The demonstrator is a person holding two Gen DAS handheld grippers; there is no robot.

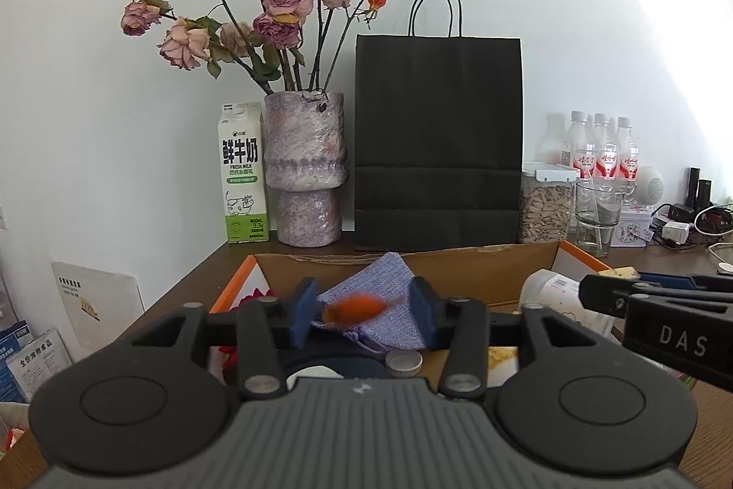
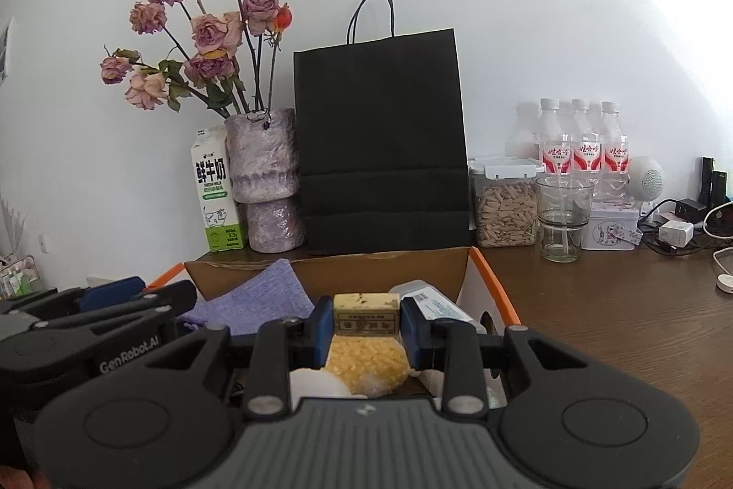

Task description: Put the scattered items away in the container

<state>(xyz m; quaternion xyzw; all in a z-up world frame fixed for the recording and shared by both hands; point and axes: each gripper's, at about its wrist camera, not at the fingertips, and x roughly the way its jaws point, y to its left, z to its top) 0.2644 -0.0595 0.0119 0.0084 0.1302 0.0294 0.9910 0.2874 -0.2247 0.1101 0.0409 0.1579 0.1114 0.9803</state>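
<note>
Both grippers hover over the cardboard box (image 1: 412, 256) (image 2: 375, 257) with orange-edged flaps. My left gripper (image 1: 363, 315) is open; a small blurred orange thing (image 1: 355, 310) is between its fingers, free of both pads, above a purple knit cloth (image 1: 389, 282) (image 2: 265, 296). My right gripper (image 2: 365, 317) is shut on a small yellowish block (image 2: 365, 314) (image 1: 618, 272) over a yellow grainy bundle (image 2: 366, 360). The box also holds a white bottle (image 1: 549, 292) (image 2: 430, 301) and a grey cap (image 1: 403, 364).
Behind the box, along the wall, stand a milk carton (image 1: 243, 173), a vase of dried roses (image 1: 304, 168), a black paper bag (image 1: 437, 140), a jar of seeds (image 1: 545, 205), a glass (image 1: 595, 214) and water bottles (image 1: 604, 145). Cables and chargers (image 2: 678, 232) lie at the far right.
</note>
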